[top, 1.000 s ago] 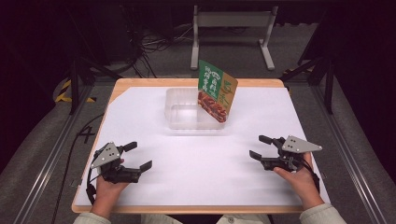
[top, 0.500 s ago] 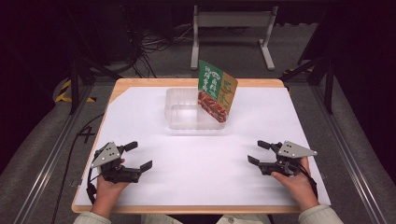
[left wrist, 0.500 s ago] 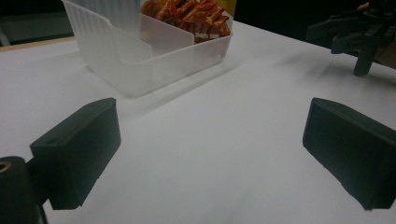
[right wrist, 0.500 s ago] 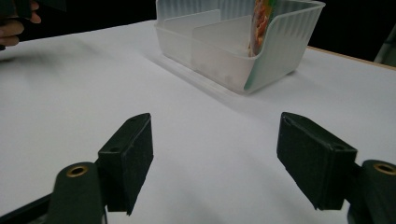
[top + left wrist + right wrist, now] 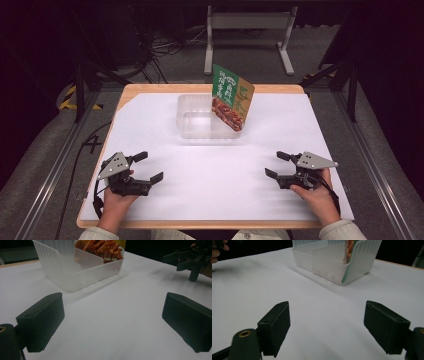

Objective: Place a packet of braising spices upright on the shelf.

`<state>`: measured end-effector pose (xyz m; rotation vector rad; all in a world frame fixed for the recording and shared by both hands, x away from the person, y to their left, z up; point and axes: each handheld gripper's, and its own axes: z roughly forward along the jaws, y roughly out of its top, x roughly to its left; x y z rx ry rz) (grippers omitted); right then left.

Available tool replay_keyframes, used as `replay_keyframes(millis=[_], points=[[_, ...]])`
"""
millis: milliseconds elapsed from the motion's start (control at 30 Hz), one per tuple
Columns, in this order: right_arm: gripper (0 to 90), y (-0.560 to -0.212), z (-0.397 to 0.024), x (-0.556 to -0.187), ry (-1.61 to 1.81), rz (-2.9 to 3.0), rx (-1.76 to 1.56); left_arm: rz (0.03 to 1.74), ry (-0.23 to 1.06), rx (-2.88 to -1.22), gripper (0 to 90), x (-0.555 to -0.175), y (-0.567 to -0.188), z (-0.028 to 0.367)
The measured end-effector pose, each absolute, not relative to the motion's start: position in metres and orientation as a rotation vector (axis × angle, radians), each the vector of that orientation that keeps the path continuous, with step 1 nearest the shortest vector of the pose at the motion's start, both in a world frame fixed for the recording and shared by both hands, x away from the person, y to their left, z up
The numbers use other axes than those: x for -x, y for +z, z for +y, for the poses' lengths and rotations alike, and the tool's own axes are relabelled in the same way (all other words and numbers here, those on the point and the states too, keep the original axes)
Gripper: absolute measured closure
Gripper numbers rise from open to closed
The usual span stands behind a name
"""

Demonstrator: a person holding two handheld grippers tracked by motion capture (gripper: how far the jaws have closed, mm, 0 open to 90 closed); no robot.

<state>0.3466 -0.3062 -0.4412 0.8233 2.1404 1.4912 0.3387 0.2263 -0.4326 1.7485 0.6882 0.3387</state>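
My left gripper (image 5: 148, 167) and right gripper (image 5: 274, 164) rest open and empty on the table (image 5: 210, 175), well apart from the bin (image 5: 197, 122) holding an upright packet (image 5: 230, 97).

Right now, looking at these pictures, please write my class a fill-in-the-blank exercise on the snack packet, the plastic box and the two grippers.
1. The green snack packet stands in a clear plastic ____.
2. The box sits on a ____ sheet that covers the table.
3. The jaws of the left gripper and the right gripper are both ____, with nothing between them.
4. The packet leans at the box's ____ end in the high view.

Missing words: box; white; open; right
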Motion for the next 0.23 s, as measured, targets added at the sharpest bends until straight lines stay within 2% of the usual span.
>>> replay_keyframes(millis=[233], points=[[21.0,-0.4411,-0.3062,-0.3463,1.490,2.135,-0.829,0.688,0.338,-1.749,4.8,-0.3389,-0.4327,0.2260]])
